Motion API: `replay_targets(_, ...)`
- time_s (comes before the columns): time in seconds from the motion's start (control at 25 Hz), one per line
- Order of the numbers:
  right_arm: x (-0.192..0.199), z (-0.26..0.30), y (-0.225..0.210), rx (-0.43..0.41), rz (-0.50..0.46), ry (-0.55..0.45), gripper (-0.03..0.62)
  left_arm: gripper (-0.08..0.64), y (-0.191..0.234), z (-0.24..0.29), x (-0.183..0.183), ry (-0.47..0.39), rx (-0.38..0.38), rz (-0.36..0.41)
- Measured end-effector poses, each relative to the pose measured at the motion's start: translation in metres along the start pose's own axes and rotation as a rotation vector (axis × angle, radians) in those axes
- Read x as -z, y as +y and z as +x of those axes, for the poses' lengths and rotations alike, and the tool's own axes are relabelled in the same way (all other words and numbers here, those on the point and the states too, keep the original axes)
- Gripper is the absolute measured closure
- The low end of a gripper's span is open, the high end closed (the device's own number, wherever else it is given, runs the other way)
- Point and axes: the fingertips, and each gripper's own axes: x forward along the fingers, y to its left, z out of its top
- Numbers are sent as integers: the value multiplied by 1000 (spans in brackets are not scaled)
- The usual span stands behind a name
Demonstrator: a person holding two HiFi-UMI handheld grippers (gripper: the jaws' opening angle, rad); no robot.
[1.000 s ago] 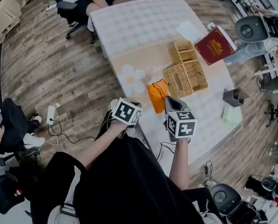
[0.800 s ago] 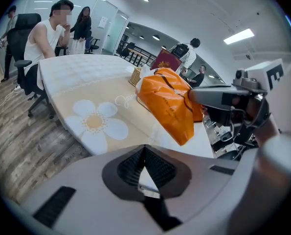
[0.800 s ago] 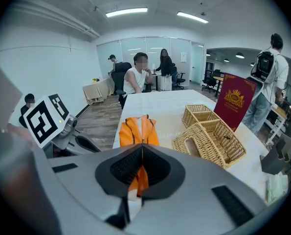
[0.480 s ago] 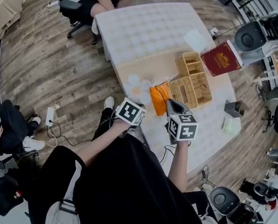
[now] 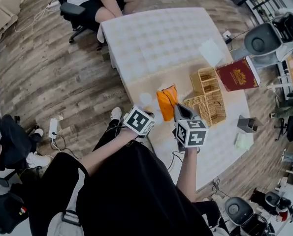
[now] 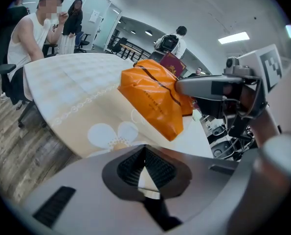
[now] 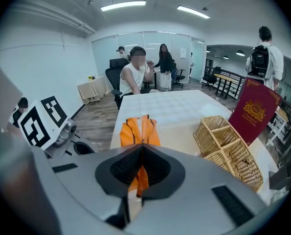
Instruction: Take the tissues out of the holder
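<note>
One outstretched right tongs (image 7: 142, 148) pinches orange pack (image 7: 140, 130) aloft.

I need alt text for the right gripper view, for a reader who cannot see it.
The right gripper, jaws shut, holds an orange tissue pack by its near end over a pale table. To the right are a wicker holder and a dark red book; a person sits at the far end.

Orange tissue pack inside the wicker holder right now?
No, the orange tissue pack is clamped in the right gripper, outside the wicker holder beside it.
</note>
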Motion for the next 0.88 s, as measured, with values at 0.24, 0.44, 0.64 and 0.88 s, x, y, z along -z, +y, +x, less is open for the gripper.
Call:
replay_targets(0.24,-33,33,4,-4,-5,19,577,560,39,-12,-22,-5,-25,-1)
replay_targets(0.44,-46,50,9,-5,-12,19,576,560,56,-14,-26,-9,-23,6)
replay_targets(0.64,-65,72,16,-1,-9,24,577,560,82,-19,-37,-26,-11,10)
replay_targets(0.88,-99,108,26,0,4,43,576,560,122,-31,-54,-25,3,11)
